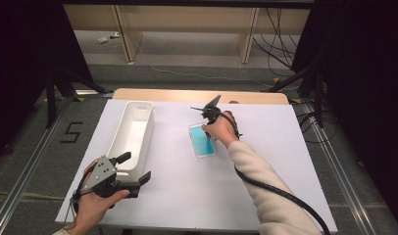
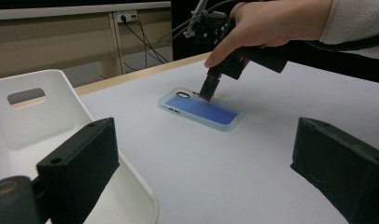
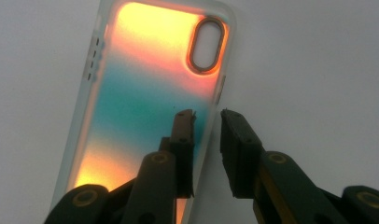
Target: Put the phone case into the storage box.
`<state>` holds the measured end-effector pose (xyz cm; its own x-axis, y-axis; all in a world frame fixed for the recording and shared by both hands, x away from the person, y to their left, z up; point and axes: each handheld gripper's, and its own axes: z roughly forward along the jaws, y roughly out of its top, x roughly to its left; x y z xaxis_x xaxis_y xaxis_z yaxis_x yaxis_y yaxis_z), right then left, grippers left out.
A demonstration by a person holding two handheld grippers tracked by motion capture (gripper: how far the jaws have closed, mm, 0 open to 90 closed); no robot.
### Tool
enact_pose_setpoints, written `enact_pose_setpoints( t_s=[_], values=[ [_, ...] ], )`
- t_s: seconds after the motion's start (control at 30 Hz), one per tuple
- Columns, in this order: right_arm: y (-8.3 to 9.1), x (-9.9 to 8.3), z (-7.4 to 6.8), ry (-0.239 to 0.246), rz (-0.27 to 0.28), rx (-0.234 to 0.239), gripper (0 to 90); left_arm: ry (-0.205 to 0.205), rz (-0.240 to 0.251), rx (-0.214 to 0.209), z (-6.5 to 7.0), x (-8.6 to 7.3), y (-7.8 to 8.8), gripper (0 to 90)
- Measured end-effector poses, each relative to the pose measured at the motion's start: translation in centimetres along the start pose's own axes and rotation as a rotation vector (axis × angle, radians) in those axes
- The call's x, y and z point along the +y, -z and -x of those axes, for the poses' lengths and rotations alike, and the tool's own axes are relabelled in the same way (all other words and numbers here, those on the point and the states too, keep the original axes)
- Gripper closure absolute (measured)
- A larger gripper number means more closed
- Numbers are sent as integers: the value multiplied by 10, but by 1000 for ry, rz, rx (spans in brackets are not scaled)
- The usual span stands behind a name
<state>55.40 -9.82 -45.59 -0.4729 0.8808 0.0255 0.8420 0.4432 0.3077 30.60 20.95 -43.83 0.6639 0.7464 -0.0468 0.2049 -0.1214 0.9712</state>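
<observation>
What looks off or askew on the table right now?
Nothing stands out. The phone case lies flat and intact on the table, the right gripper straddles its side wall, and the white bin sits upright.

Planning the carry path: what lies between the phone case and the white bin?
Only bare table separates phone case from white bin, in the high view.

Lab recording bay, black curtains (image 1: 20,58), floor rails (image 1: 25,166), trailing cables (image 1: 280,44), white-topped table (image 1: 265,147)
</observation>
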Motion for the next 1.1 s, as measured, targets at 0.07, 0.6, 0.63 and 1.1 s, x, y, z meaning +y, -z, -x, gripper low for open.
enact_pose_setpoints(
  t_s=[0.07, 0.6, 0.63, 1.1],
  values=[
    [-1, 0, 0, 2, 5, -4, 762, 2, 8, -4, 0, 0, -1, 65],
    [-1, 3, -7, -63, -28, -25, 816, 0, 3, -3, 0, 0, 0, 65],
    [-1, 3, -7, -66, -28, -27, 819, 0, 4, -3, 0, 0, 0, 65],
    [1, 4, -12, -122, -50, -55, 860, -4, 5, -3, 0, 0, 0, 65]
  ],
)
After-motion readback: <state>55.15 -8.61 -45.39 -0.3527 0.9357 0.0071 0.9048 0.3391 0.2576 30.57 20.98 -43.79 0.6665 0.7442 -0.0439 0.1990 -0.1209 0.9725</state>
